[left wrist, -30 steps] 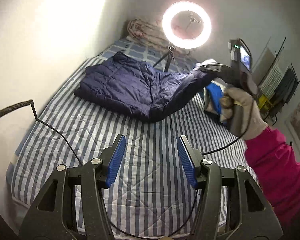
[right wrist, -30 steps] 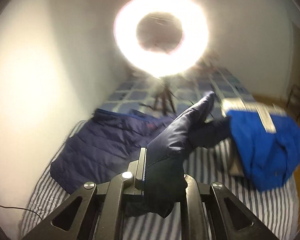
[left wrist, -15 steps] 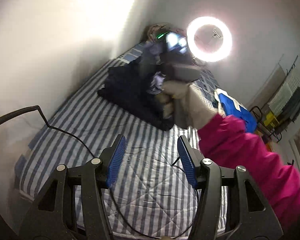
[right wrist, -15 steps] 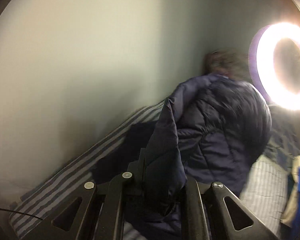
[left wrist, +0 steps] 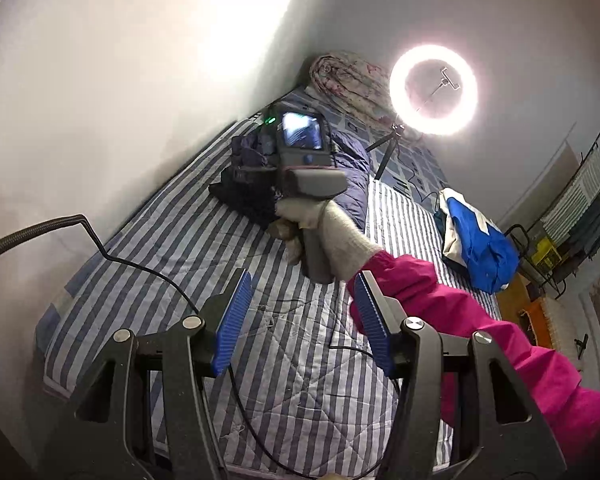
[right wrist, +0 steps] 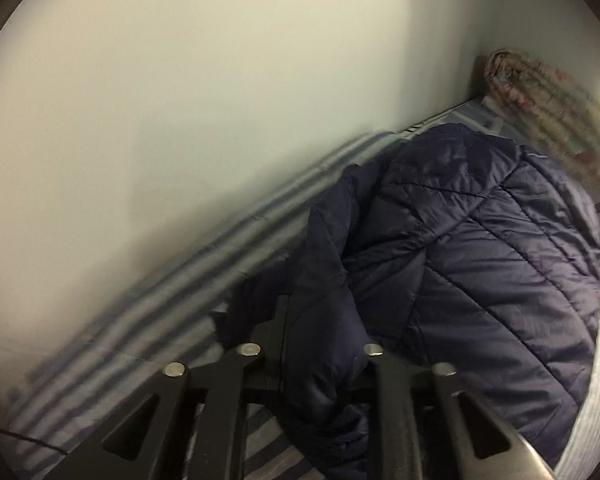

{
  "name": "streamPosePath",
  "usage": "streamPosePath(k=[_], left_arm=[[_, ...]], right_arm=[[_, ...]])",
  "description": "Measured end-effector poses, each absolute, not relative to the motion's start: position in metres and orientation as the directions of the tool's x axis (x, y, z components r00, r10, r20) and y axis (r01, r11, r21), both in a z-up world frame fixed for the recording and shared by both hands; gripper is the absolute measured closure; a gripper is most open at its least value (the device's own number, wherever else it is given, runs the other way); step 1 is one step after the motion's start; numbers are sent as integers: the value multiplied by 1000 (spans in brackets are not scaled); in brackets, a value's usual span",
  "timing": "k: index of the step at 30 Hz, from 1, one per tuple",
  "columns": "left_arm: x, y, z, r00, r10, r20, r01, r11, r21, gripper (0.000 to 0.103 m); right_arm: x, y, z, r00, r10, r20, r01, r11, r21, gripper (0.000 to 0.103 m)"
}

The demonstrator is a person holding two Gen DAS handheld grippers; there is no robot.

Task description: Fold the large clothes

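A navy quilted jacket (right wrist: 480,248) lies on the striped bed by the wall; in the left wrist view the jacket (left wrist: 352,184) shows partly behind the right hand-held unit. My right gripper (right wrist: 320,320) is shut on the jacket's sleeve (right wrist: 328,280), which drapes over the jaws, low over the jacket body. The right gripper's fingertips are hidden in the left wrist view. My left gripper (left wrist: 304,320) is open and empty, its blue pads (left wrist: 234,320) above the near part of the striped bed (left wrist: 180,248).
A lit ring light (left wrist: 432,90) on a tripod stands at the far end of the bed. A rolled floral blanket (left wrist: 348,80) lies in the far corner. A blue and white garment (left wrist: 476,240) sits at the bed's right edge. A wall runs along the left.
My right gripper has carried the sleeve from the right side across the jacket toward the wall and lowered it. The left gripper stayed open in place.
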State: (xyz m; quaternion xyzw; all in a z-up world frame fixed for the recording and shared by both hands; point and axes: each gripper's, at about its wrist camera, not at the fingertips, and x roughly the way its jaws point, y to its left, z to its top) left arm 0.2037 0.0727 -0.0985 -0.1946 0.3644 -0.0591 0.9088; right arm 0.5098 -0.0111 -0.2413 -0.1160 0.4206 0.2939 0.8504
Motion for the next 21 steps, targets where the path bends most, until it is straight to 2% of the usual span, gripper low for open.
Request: streamPosePath(k=[3,5,6,9,12,16,21], left_arm=[[205,71,-100,724,-250,-643,-33,919,-394,48],[205,68,-100,723,-243,-646,-33,923,-384,48],[205,67,-100,723,-240,-648,-34,924,-380,48],[207,65,-103,716,-234,-657,-37,928,-371,48],[211,62,-107,705,-233,-670,-46,928,-371,48],[217,56,-110,696,-235,-679,-51,926,-373,48],[221,45,-111,691,-232,-684,-42,932,-359,48]], right_arm=[[512,-33,-224,440,504,-743,-609,776,165,65],[507,-52,-209,448,535,-716,-601,773,202,53],[505,-59,-205,460,538,-707,-594,778,206,47],[498,-108,-191,510,536,-673,-535,810,240,43],[489,-169,-190,557,518,-650,-425,849,313,27],[490,-242,-218,550,486,-679,-260,872,414,24],[501,-289,-275,471,552,-688,-78,803,591,23]])
